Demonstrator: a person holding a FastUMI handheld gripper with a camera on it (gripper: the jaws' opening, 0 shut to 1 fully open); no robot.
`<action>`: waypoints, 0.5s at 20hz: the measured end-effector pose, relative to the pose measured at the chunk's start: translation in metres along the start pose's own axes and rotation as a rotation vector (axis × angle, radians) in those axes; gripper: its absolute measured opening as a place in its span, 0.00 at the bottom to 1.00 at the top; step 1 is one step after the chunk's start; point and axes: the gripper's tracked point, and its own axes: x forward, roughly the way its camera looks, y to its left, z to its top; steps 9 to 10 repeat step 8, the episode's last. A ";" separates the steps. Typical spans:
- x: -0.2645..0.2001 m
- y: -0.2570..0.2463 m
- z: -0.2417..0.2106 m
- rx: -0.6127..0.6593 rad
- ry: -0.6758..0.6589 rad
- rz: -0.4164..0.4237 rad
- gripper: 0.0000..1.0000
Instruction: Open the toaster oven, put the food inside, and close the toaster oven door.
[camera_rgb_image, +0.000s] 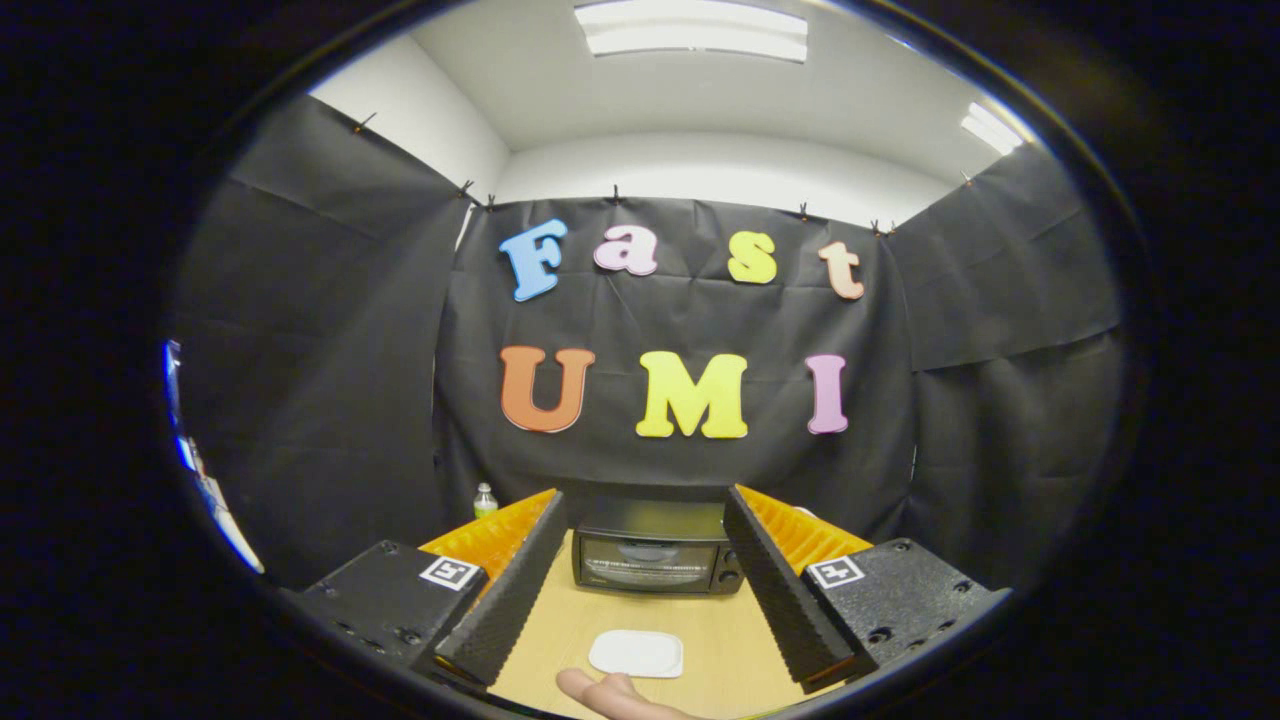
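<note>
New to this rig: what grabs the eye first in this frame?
The black toaster oven, door shut, sits at the far end of the wooden table, beyond the open gripper. Between the spread fingers lies a white plate; a fingertip pokes in just before it. A small bottle stands left of the oven.

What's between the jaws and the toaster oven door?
A white plate lies on the table between the open jaws of the gripper, short of the toaster oven, whose door is closed. A fingertip shows nearer still. No food is visible on the plate.
</note>
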 end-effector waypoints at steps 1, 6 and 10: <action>0.000 -0.001 0.000 0.005 0.000 0.001 1.00; -0.002 -0.002 -0.002 0.019 0.004 0.011 1.00; -0.002 -0.002 -0.004 0.023 0.008 0.015 1.00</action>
